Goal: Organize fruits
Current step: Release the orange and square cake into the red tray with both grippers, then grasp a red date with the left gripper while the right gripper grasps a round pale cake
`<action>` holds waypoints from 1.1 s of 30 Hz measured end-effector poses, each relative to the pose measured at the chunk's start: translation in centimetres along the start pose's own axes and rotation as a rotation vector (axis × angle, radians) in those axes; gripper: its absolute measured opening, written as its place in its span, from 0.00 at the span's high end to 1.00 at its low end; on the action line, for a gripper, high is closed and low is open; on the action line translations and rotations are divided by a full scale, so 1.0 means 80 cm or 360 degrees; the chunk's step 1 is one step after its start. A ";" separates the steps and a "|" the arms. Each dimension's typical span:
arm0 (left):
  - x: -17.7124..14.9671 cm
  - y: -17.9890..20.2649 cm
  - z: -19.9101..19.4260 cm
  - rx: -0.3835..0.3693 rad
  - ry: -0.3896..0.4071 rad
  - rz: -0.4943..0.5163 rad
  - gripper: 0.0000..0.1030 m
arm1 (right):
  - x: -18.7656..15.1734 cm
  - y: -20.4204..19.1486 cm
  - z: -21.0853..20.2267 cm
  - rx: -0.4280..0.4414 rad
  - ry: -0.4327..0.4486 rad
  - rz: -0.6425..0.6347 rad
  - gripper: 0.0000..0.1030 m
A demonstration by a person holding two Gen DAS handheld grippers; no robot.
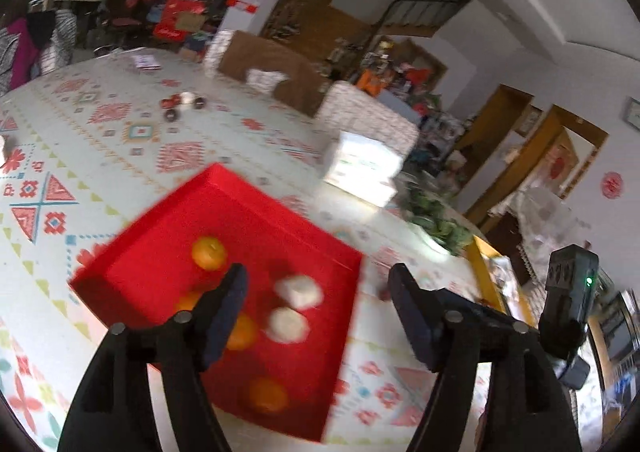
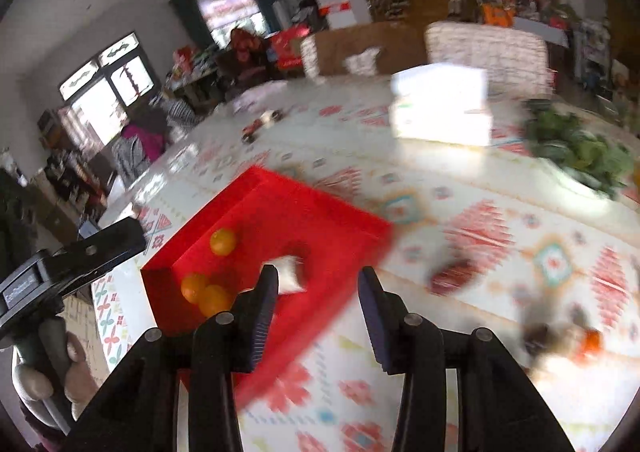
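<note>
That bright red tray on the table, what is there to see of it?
The red tray is a square, shallow box, plastic by its look, with low upright walls and an open top. It lies flat on the patterned tablecloth, one corner pointing away. Inside lie four oranges and two white wrapped fruits, all blurred. Neither tool touches it.

Table (image 1: 120, 140) under a pale cloth with red and teal geometric print carries a red tray (image 1: 256, 204), a stack of white boxes (image 1: 360, 168), leafy greens (image 1: 436, 220) and small dark round items (image 1: 182, 104) farther back.
</note>
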State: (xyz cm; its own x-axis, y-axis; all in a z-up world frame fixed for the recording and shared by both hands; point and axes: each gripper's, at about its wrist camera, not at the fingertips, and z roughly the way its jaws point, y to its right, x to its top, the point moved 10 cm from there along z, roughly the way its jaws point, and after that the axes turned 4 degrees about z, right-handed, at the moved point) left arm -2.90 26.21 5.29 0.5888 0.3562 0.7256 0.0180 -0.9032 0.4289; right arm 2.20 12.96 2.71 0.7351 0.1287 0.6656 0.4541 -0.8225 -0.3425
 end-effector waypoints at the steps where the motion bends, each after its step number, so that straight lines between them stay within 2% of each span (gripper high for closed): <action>1: -0.006 0.013 -0.002 -0.0016 -0.0002 0.0019 0.29 | -0.001 0.009 -0.012 -0.0014 0.0018 0.0018 0.53; 5: -0.032 0.054 0.006 -0.0093 -0.0042 0.0053 0.29 | -0.014 0.092 -0.087 -0.0158 0.0133 0.0135 0.45; 9: -0.063 0.081 0.034 -0.0137 -0.0132 0.0056 0.28 | -0.041 0.164 -0.123 -0.0303 0.0127 0.0235 0.45; 14: -0.102 0.107 0.064 -0.0131 -0.0246 0.0129 0.28 | -0.064 0.213 -0.123 -0.0277 0.0082 0.0388 0.45; 20: -0.133 0.137 0.078 -0.0116 -0.0298 0.0330 0.29 | -0.049 0.202 -0.079 -0.0124 0.0023 0.0425 0.45; 26: -0.150 0.178 0.100 -0.0145 -0.0327 0.0537 0.31 | -0.045 0.201 -0.032 -0.0220 -0.0042 0.0402 0.45; 27: -0.152 0.184 0.108 -0.0150 -0.0335 0.0573 0.31 | -0.046 0.201 -0.029 -0.0238 -0.0039 0.0387 0.47; 28: -0.156 0.191 0.116 -0.0147 -0.0349 0.0603 0.31 | -0.047 0.203 -0.028 -0.0245 -0.0040 0.0382 0.57; 29: -0.160 0.197 0.124 -0.0145 -0.0367 0.0629 0.31 | -0.048 0.206 -0.026 -0.0262 -0.0048 0.0377 0.61; 33: -0.173 0.219 0.155 -0.0129 -0.0422 0.0738 0.37 | -0.051 0.209 -0.028 -0.0205 -0.0034 0.0387 0.62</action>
State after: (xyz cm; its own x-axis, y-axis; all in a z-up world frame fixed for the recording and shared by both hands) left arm -0.70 2.50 -3.96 0.7043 -0.1575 0.6922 -0.3484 -0.9263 0.1437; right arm 5.68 -2.55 -4.21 0.8258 -0.0702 0.5595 0.1963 -0.8943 -0.4021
